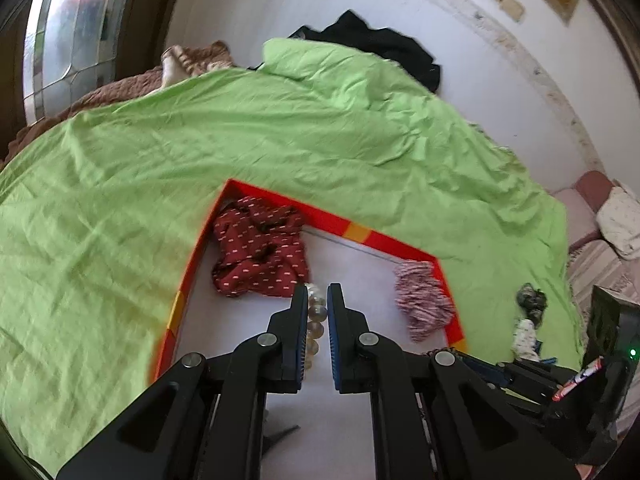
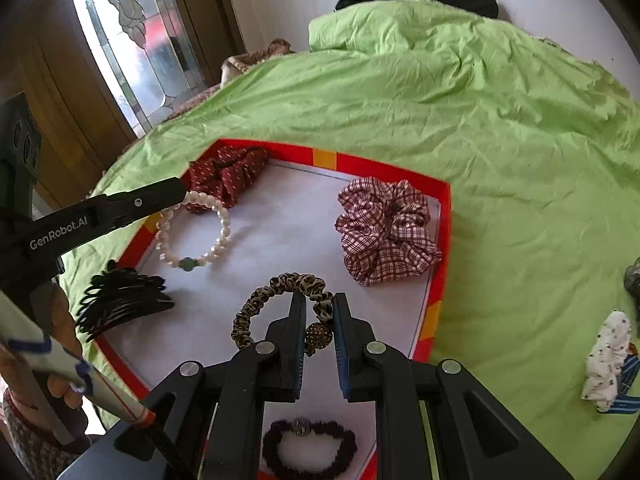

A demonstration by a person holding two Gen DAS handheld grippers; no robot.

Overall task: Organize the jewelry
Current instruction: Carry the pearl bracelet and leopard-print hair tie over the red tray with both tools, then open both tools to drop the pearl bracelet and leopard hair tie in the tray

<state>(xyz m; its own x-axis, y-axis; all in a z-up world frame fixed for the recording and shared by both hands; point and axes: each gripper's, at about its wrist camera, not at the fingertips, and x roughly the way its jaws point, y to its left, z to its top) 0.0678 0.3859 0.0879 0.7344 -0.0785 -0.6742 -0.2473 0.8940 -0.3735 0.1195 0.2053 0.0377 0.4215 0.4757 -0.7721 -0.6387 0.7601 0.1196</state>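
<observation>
1. Left gripper (image 1: 317,294) is clamped on a pearl bracelet (image 2: 196,232), which dangles over the white floor of the red-rimmed tray (image 2: 444,216), just beside the dark red dotted scrunchie (image 2: 228,174) in the far-left corner.
2. Right gripper (image 2: 320,304) is pinched on a leopard-print hair tie (image 2: 276,300) right by its sparkly bead, over the middle of the tray.
3. Also in the tray: a plaid scrunchie (image 2: 386,228) at the right rim, a black claw clip (image 2: 120,300) at the left rim, a dark hair tie (image 2: 310,452) nearest the camera.
4. The tray sits on a bed with a green sheet (image 2: 500,128) (pretty wrinkly), and a white dotted scrunchie (image 2: 608,360) lies out on it.
</observation>
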